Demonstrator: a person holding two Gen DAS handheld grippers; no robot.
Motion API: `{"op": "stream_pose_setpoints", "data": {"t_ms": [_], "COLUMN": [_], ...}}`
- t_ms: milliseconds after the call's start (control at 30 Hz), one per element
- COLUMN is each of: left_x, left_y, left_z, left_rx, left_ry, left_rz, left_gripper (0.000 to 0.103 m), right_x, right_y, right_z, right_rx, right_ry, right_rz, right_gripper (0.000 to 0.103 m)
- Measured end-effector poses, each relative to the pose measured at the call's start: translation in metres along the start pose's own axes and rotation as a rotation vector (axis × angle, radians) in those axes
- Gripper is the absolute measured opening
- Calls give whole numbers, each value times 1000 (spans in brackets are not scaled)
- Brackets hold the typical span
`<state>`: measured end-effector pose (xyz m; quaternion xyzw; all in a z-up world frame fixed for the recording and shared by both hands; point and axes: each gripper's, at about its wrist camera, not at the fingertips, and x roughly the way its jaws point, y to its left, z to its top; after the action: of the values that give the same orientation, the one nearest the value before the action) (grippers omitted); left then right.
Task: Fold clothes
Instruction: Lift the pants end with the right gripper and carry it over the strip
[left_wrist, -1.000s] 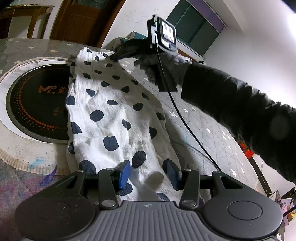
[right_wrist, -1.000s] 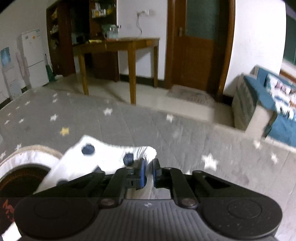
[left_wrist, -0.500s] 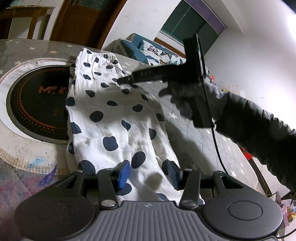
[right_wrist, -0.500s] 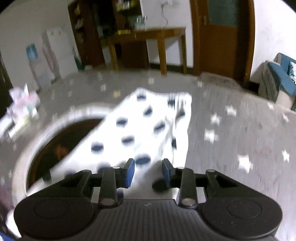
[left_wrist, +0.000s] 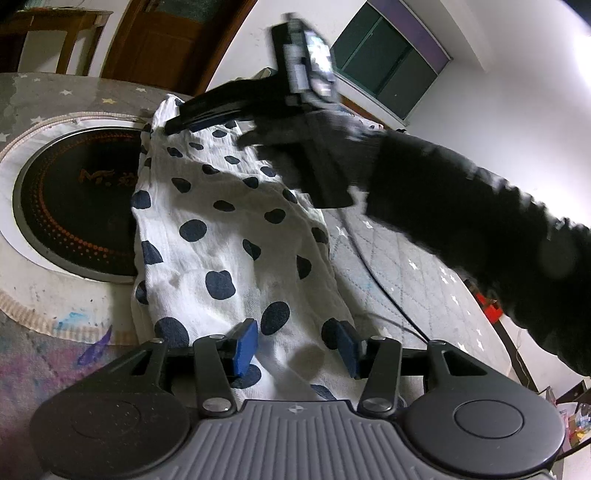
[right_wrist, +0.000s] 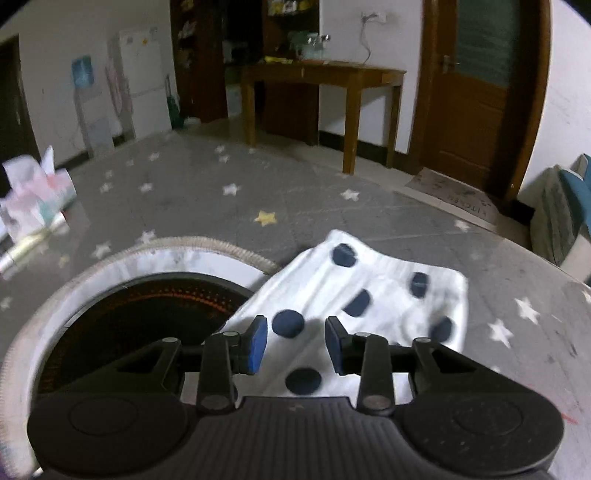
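A white garment with dark blue polka dots (left_wrist: 229, 236) lies stretched out along the grey star-pattern table, partly over a round black cooktop. My left gripper (left_wrist: 297, 349) is open and empty just above its near end. My right gripper (right_wrist: 295, 343) is open and empty above the garment's far end (right_wrist: 369, 291). In the left wrist view the right gripper (left_wrist: 177, 123) hovers over the far part of the cloth, held by a black-gloved hand.
A round black cooktop (left_wrist: 74, 206) with a white fringed ring sits left of the garment and shows in the right wrist view (right_wrist: 122, 314). A tissue pack (right_wrist: 33, 195) lies at the far left. The gripper's black cable (left_wrist: 380, 288) trails over the table on the right.
My right gripper let go of the garment's far corner, opened, and pulled back over the cloth. The garment now lies flat. My left gripper has stayed open in place.
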<state>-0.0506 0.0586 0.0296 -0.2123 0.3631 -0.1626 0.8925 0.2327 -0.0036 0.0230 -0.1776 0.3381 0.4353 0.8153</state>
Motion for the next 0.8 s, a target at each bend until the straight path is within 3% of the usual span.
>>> {"op": "stream_pose_setpoints", "data": {"t_ms": [300,467,667,800], "left_x": [-2,-1,0,-1], "left_y": [4,5,7,8], "left_z": [0,0,1,0], "left_rx": [-13,-12,-15,-16], "left_ry": [-1,-3,-6,-9], "left_rz": [-28,-31,-37,-43], "left_gripper": [53,54,54,54], "right_x": [5,19,12,-5], "right_y": [-6,-5,-8,-35], "right_z": [17,27,19,10], "right_rx": [103,115,135,281], "right_ry": [-65,-65,-86,-135], "right_rz": [2,-53,-122,-96], "right_gripper": [39,40,13,8]}}
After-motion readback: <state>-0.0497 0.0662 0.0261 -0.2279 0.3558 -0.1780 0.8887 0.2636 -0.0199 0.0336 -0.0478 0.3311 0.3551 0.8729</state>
